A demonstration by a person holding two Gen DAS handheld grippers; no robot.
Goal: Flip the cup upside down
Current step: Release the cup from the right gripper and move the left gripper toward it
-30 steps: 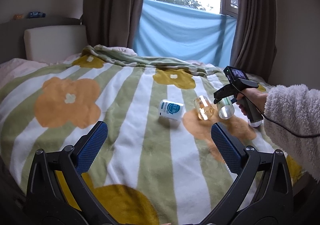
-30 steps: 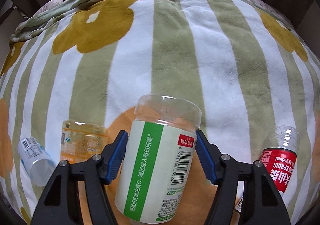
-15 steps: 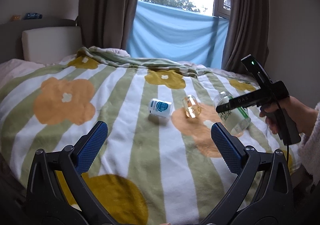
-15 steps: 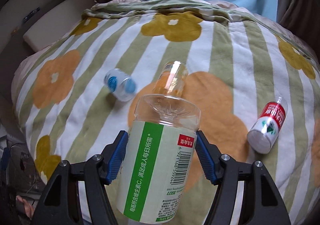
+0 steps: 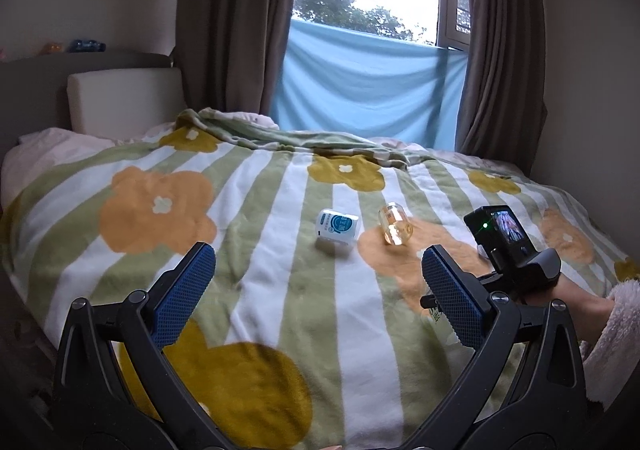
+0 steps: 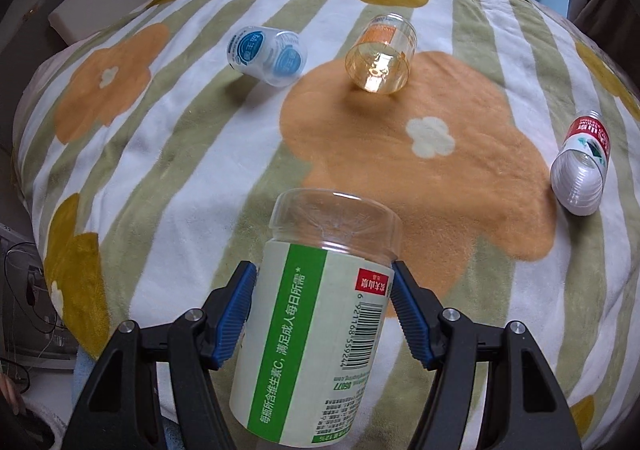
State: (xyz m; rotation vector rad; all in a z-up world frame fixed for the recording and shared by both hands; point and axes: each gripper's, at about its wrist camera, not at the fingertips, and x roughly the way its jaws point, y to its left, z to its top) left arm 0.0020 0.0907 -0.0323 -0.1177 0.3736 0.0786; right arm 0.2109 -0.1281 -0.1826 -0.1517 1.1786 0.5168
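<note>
1. Cup [image 6: 320, 314], seen from the right wrist camera, is a clear plastic cylinder cut from a bottle, wrapped in a pale label with a green band, Chinese print and a barcode; its closed, ridged, rounded end points away from the camera.
2. The right gripper [image 6: 322, 306] has its ribbed blue pads [image 6: 236, 310] pressed against both sides of the cup, holding it above the blanket [image 6: 180, 178], a plush fleece with green and white stripes and orange and mustard flower shapes.
3. Three more cut-bottle cups lie on their sides on the blanket: a clear blue-labelled cup [image 6: 266, 55] at far left, an amber-tinted cup [image 6: 380, 56] with its open mouth toward the camera at the edge of an orange flower, and a ribbed red-labelled cup [image 6: 582, 166] at the right.
4. From the left wrist camera, the left gripper [image 5: 316, 298] stands wide apart with nothing between its blue textured pads [image 5: 186, 290], above the same blanket [image 5: 280, 290].
5. The blue-labelled cup [image 5: 338, 228] and amber cup [image 5: 395, 224] lie near each other mid-bed.
6. The right gripper's black body [image 5: 516, 250] shows at the right, held by a hand in a fluffy sleeve [image 5: 616, 334]; the held cup is mostly hidden behind the left gripper's finger.
7. Brown curtains [image 5: 228, 22] frame a window draped with smooth light-blue cloth [image 5: 368, 86].
</note>
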